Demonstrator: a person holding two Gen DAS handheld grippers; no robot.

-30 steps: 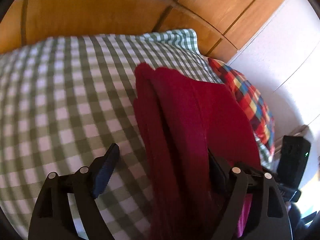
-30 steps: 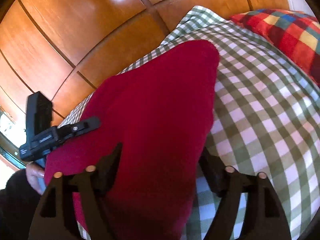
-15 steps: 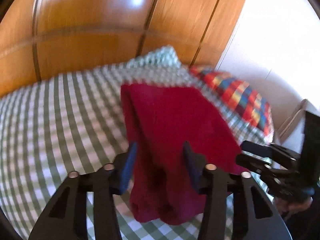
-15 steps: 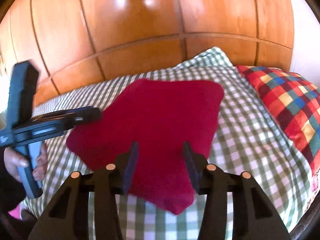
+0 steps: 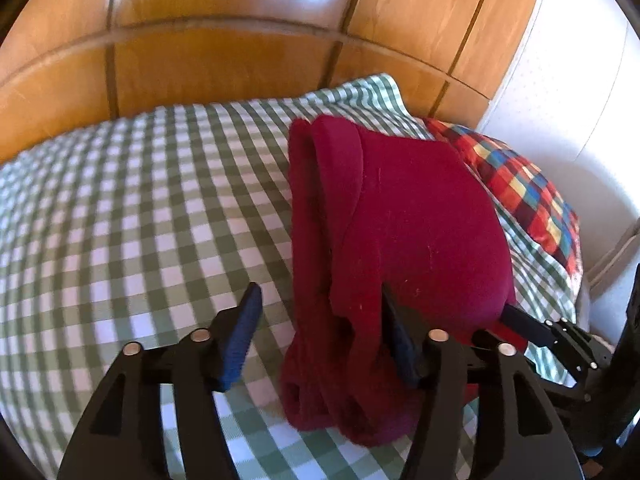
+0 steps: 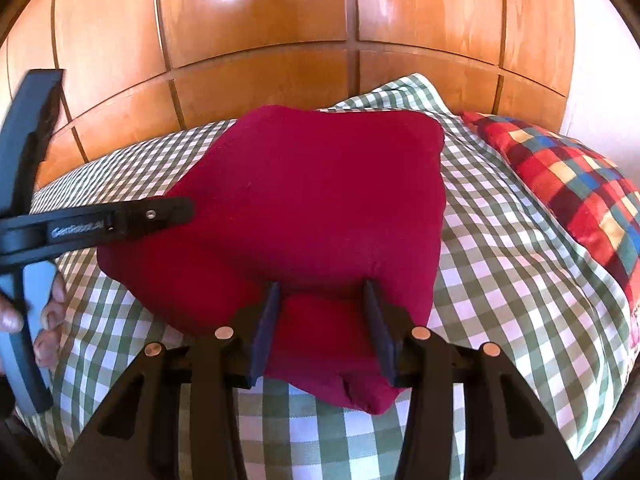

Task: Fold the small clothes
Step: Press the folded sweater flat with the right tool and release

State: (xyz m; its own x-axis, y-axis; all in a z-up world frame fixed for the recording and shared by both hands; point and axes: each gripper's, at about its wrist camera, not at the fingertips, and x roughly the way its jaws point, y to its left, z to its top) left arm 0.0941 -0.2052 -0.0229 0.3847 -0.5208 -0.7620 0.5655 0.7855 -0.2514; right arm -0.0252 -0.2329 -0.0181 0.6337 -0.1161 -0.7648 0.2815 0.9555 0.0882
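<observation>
We work on the bed (image 6: 500,264), whose green checked cover fills the lower half of both views below the wooden headboard (image 6: 260,12), with a bright plaid pillow (image 6: 568,184) at the right. The red garment (image 6: 320,208) lies folded in the middle of the right wrist view, its near edge reaching down to the lower centre. In the left wrist view its stacked layers show along the left edge. Our right tool (image 6: 322,328) has its jaws part-open, either side of the near fold, and we cannot tell whether the pads press on it. Our left tool (image 5: 320,336) is opening, with the thick edge between its jaws but the left pad clear of it. To finish well, we judge it best to release cleanly, then check the edges line up.
</observation>
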